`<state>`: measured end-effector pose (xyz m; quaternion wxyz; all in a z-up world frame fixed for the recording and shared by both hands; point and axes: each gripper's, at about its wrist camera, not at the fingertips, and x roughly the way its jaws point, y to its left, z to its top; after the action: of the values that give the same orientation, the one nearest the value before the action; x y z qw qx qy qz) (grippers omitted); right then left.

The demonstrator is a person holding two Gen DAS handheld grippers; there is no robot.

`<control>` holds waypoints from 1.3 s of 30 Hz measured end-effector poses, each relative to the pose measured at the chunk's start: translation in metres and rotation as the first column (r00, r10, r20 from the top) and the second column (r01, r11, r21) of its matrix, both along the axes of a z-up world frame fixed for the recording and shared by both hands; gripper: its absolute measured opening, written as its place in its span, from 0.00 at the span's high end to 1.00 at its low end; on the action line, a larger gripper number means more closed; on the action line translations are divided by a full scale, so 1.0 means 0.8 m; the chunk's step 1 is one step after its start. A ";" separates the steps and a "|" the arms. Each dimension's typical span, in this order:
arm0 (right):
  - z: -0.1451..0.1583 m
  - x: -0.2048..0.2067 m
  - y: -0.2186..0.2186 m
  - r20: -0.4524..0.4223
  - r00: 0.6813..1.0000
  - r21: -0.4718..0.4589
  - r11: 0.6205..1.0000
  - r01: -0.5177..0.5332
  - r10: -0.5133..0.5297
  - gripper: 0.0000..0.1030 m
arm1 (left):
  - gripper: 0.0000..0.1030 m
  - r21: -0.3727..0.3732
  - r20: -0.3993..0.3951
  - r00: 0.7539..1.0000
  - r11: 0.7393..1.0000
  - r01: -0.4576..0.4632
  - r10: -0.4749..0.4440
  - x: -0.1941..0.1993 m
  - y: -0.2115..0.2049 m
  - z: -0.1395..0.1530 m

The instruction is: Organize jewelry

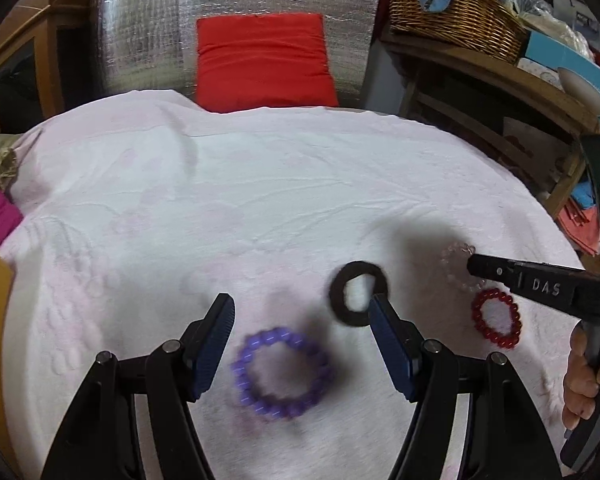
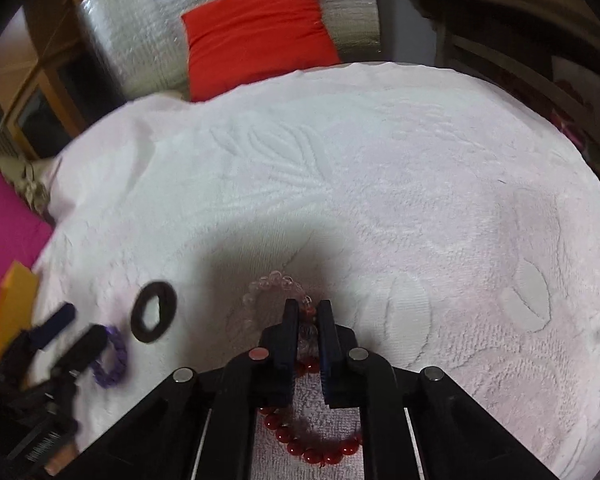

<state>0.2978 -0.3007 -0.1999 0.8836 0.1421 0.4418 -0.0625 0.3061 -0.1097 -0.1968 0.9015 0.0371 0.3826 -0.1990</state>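
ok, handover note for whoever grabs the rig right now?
Left claw: open, hovering above the purple bracelet, holding nothing.
Right claw: shut where the clear bracelet and red bracelet meet; which one it grips is unclear.
Black ring lies loose on the white towel, between purple and clear.
Done: nothing visibly sorted. Left: all four pieces.

The right gripper [image 2: 308, 312] hides part of the clear bracelet [image 2: 260, 292] (purple bracelet [image 1: 282, 372] blurred).
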 end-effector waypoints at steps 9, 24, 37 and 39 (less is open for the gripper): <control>0.016 -0.001 -0.007 0.061 0.997 0.073 0.997 0.038 -0.042 0.90 | 0.32 0.030 -0.052 0.998 0.999 0.045 -0.044 0.020 -0.041 -0.018; 0.030 -0.011 -0.004 0.136 0.990 0.153 0.988 0.014 -0.035 0.90 | 0.89 0.007 -0.011 0.998 0.998 0.056 -0.056 0.007 -0.020 0.009; 0.048 -0.024 0.087 0.215 0.971 0.203 0.968 -0.146 0.101 0.90 | 0.89 -0.036 0.090 0.981 0.985 -0.171 0.173 -0.045 0.100 0.071; 0.049 -0.023 0.109 0.224 0.966 0.205 0.963 -0.174 0.127 0.90 | 0.89 -0.033 0.093 0.976 0.980 -0.195 0.197 -0.051 0.118 0.072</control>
<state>0.2792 -0.2132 -0.1608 0.9058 0.2119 0.3602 0.0706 0.2653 -0.0151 -0.1392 0.9344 -0.0022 0.3383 -0.1119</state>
